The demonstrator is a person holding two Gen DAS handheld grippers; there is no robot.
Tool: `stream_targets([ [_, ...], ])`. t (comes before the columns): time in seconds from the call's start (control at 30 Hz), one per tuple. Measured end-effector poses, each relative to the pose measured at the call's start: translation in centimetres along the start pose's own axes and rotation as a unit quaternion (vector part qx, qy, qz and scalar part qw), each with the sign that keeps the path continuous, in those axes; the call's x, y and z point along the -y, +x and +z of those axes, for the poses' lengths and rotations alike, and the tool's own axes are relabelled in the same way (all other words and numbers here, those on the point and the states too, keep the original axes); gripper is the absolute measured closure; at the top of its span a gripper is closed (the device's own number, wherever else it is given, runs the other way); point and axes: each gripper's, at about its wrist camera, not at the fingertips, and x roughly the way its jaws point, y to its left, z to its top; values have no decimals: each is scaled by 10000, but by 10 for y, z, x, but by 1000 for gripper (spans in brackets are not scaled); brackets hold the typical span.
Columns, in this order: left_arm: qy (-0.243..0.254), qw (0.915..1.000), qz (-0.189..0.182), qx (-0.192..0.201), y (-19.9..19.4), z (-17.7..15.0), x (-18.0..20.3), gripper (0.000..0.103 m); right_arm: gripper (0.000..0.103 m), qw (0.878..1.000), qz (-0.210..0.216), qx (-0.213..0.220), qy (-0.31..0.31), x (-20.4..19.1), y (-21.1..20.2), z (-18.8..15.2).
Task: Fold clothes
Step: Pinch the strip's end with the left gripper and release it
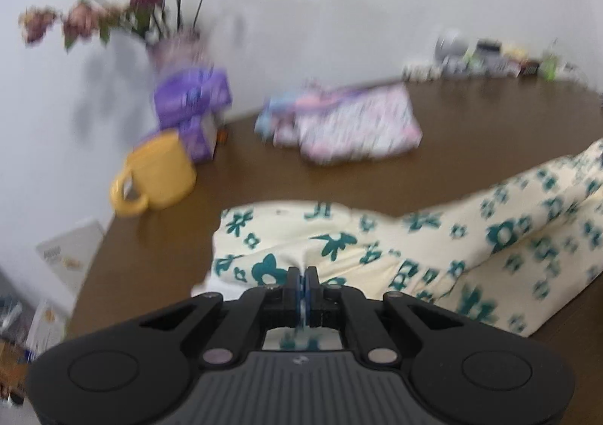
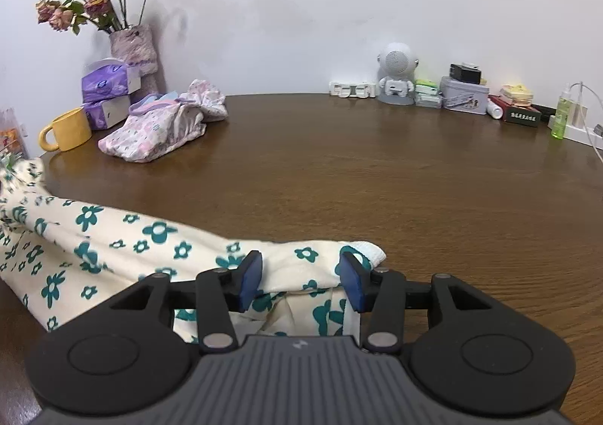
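Cream floral garment (image 2: 113,236), one, on bench (image 2: 339,168); we see left gripper (image 1: 301,276) pinching it, right gripper (image 2: 301,280) spread; two folded pink garments (image 2: 158,127).

Garment (image 2: 113,247) was cream with teal flower print. Folded clothes (image 2: 158,131) were white with pink and lilac pattern. Mug (image 2: 69,129) was yellow; tissue packs (image 2: 107,80) purple; table (image 2: 377,168) dark brown woodgrain; finger pads (image 2: 250,280) blue.
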Motion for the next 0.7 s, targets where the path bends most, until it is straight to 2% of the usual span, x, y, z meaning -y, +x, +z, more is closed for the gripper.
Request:
stream_targets([
  [0.13,-1,9999,-36,-118,6,-11,1,102,56,9999,8,-25,-123,-5,-2,-1],
  [0.37,210,9997,77,-119,3,-13,10,102,56,9989,179,433,76,-4,-19,13],
  [0.43,232,9996,94,-102,3,-14,10,102,56,9994,164,281,-106,-9,-12,12],
  [0.5,229,9996,99,-95,3,-15,10,102,57,9996,34,-78,-275,-12,1,5],
  [0.57,231,9996,106,-87,3,-16,10,102,57,9993,-12,-285,-245,-10,10,-3],
  [0.7,222,9997,112,-60,2,-17,10,102,56,9995,-1,-286,-124,-8,10,-6],
])
